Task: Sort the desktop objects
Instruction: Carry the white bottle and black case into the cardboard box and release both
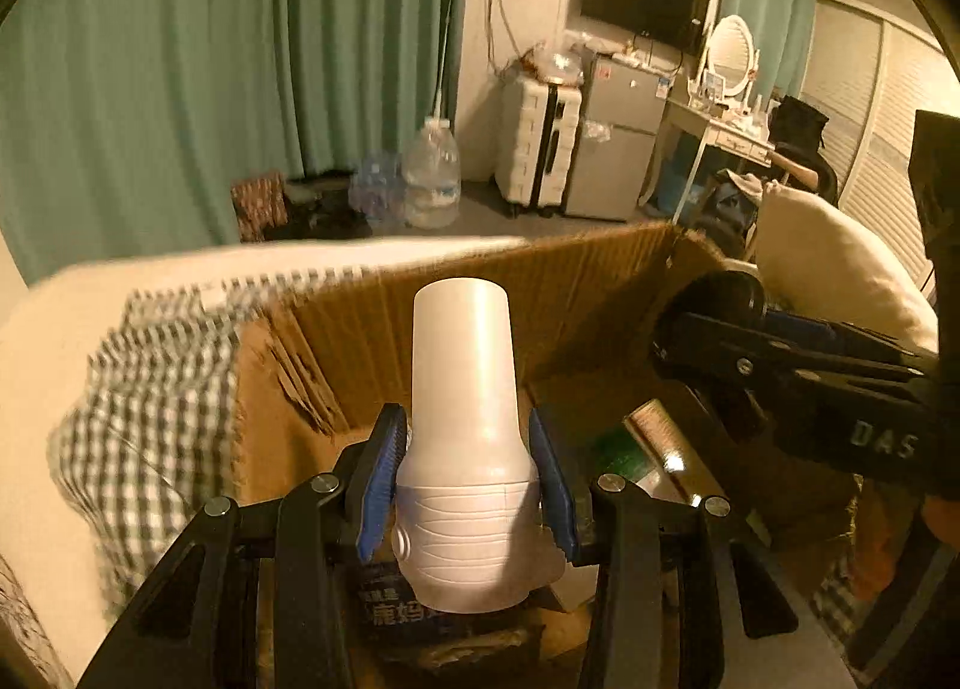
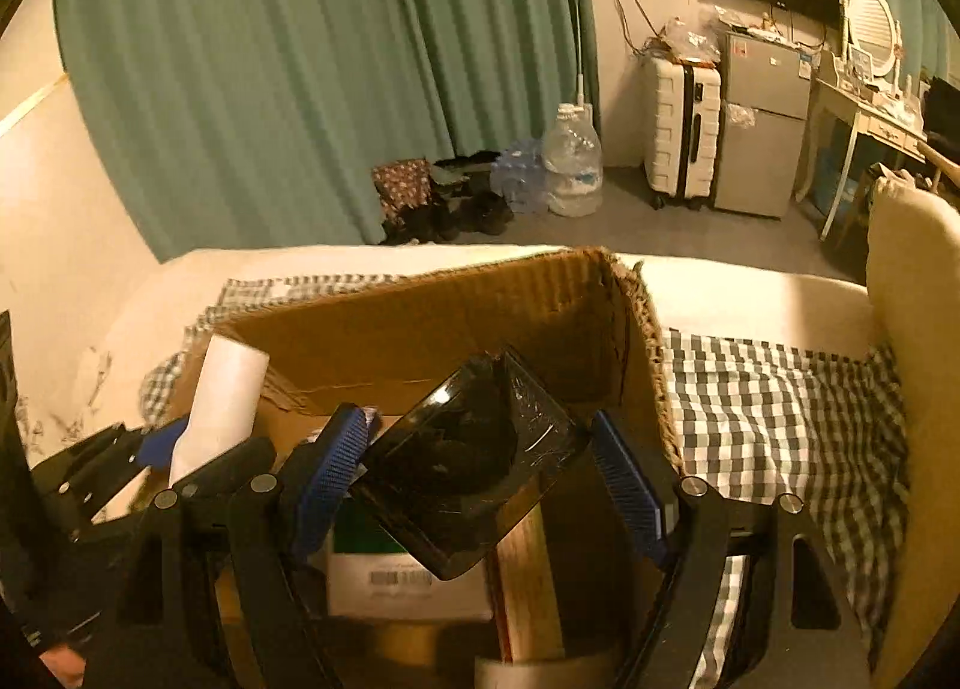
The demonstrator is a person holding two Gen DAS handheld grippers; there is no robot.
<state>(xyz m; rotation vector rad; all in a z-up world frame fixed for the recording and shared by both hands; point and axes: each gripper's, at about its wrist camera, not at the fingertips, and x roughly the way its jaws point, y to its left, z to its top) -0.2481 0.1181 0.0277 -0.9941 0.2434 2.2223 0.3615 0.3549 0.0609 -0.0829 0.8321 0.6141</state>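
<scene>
Bed: pale sheet with a checked cloth over it; it carries the box, so everything sorts onto a soft, uneven base.
Box: open cardboard carton, flaps ragged, far wall standing tall; it looks like the sorting bin, since both claws hang over its mouth. Its far right corner is frayed.
Contents: a green-and-white carton and a long tube lie on the floor of the box; free floor shows toward the far wall.
Bottle: white, upright, wide ribbed base low, narrow top up, over the box's left half.
Left claw: blue pads pressed on the bottle's shoulder from both sides, gripping it, probably so it goes in standing.
Case: dark glossy case, tilted, one corner down, over the box's right half.
Right claw: left pad touches the case; the right pad stands apart from it, so I cannot tell whether it grips.
Room: the claws sit close side by side; the near box rim is hidden beneath them.
</scene>
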